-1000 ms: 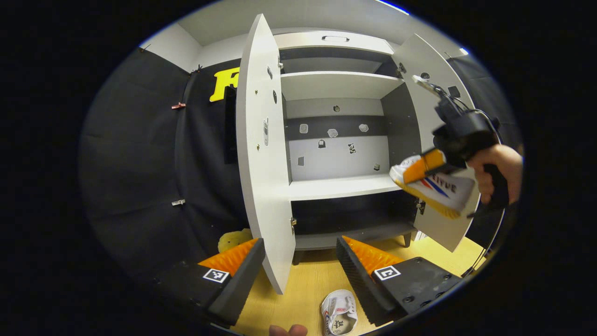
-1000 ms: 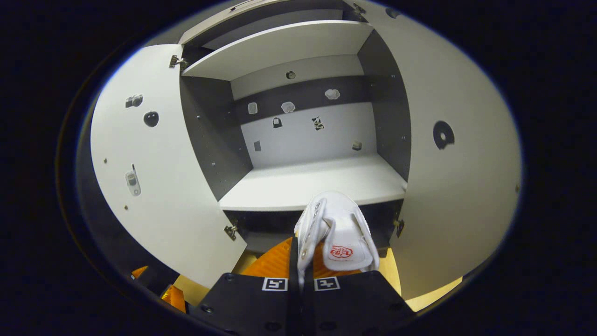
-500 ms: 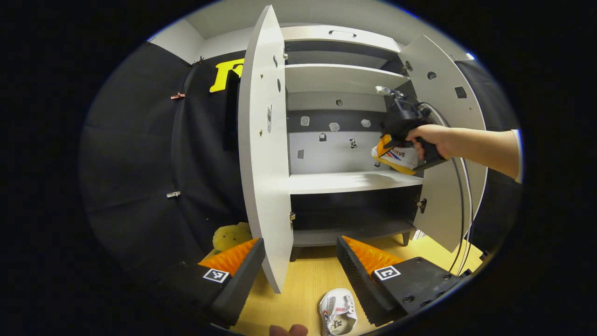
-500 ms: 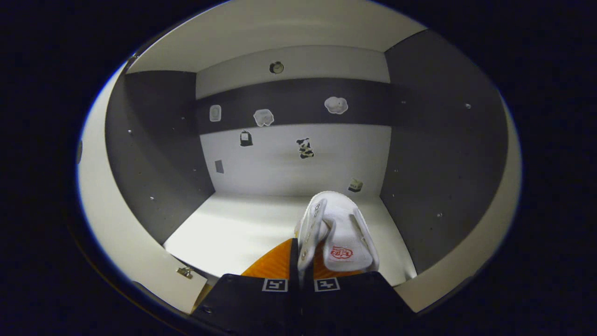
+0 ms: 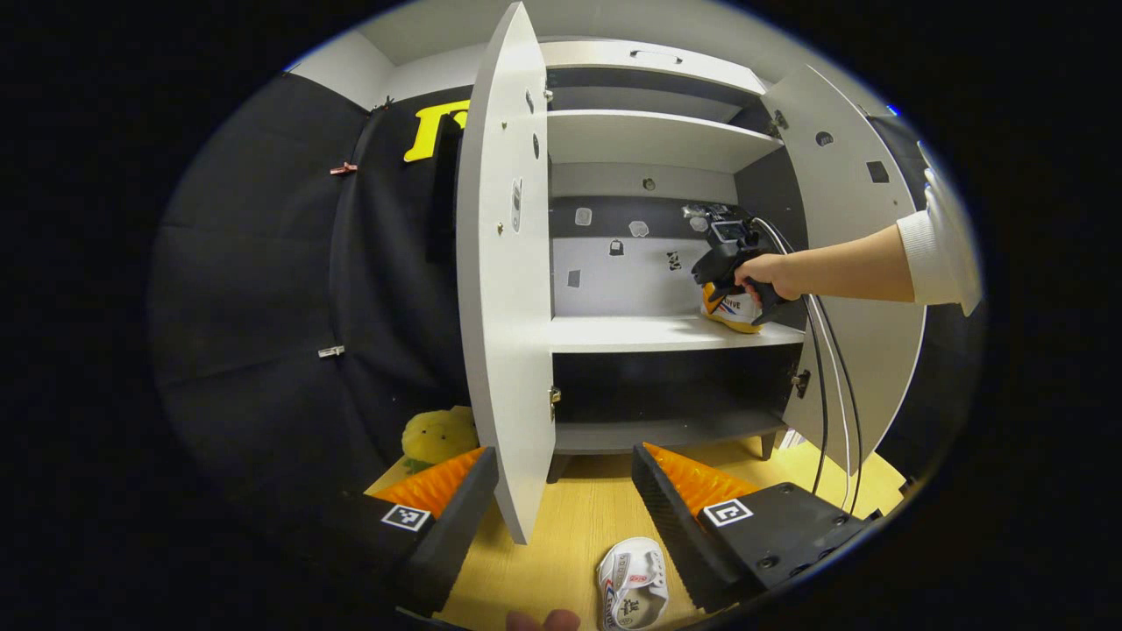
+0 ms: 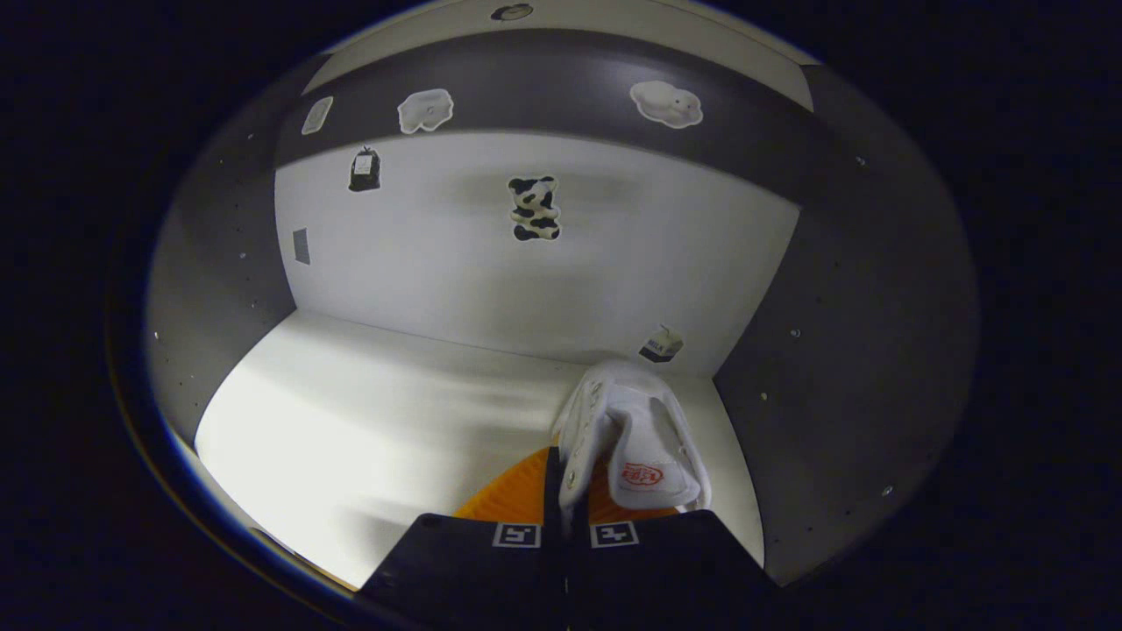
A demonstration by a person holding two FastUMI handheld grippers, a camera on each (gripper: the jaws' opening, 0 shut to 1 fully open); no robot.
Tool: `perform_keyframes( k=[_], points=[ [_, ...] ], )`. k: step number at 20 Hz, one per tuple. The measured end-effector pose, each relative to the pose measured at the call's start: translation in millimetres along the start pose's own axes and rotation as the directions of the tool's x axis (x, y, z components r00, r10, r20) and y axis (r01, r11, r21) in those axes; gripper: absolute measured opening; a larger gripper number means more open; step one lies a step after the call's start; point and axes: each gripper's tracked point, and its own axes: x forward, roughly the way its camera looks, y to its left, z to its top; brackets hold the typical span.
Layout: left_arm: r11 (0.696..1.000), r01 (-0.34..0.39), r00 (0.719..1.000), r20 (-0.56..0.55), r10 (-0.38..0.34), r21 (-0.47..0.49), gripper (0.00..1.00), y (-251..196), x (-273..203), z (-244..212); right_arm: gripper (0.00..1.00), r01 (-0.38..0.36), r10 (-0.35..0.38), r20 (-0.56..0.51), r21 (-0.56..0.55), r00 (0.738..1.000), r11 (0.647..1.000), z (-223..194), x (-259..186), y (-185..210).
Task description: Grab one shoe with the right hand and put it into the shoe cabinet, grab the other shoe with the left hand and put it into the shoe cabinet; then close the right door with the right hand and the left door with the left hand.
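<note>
Shoe cabinet (image 5: 653,333) with both doors wide open, white middle shelf (image 6: 377,412) bare except at 4 o'clock in the right gripper view, near the grey side wall. Right gripper (image 6: 568,491) deep inside that compartment, fingers pressed together on the upper of one white shoe (image 6: 635,434); from the left gripper view, sole of this shoe seems touching the shelf, hard to confirm. Left gripper (image 5: 561,499) spread wide and holding nothing, low over the wooden floor (image 5: 570,543); other shoe (image 5: 631,585) lying there at 6 o'clock, just beside one finger.
</note>
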Motion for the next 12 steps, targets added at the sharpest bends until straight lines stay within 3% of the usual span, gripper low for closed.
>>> perform_keyframes(
  k=[3, 8, 9, 10, 11, 12],
  points=[
    [1.0, -0.01, 1.0, -0.013, 0.01, -0.01, 0.96, 2, -1, -3, 0.08, 0.03, -0.03, -0.002, -0.004, 1.0, 1.0, 0, -2, 0],
    [1.0, -0.002, 1.0, -0.005, 0.002, -0.011, 0.97, -2, 0, -1, 0.31, -0.001, 0.0, 0.002, 0.063, 1.0, 0.998, 1, -27, 1],
    [1.0, 0.001, 1.0, -0.002, -0.001, -0.012, 0.96, -3, 0, 0, 0.46, -0.013, 0.012, 0.017, 0.073, 1.0, 0.997, 2, -36, 2],
    [1.0, 0.003, 1.0, 0.0, -0.003, -0.013, 0.96, -4, 0, 0, 0.53, -0.023, 0.019, 0.042, 0.08, 0.999, 0.997, 4, -46, 2],
    [1.0, 0.006, 1.0, 0.003, -0.005, -0.013, 0.97, -5, 0, 1, 0.73, -0.028, 0.023, 0.064, 0.087, 0.998, 0.996, 5, -60, 3],
    [1.0, 0.018, 1.0, 0.009, -0.017, -0.016, 0.96, -9, -1, 2, 0.78, -0.031, 0.022, 0.096, 0.092, 0.995, 0.995, 5, -72, 2]
  ],
)
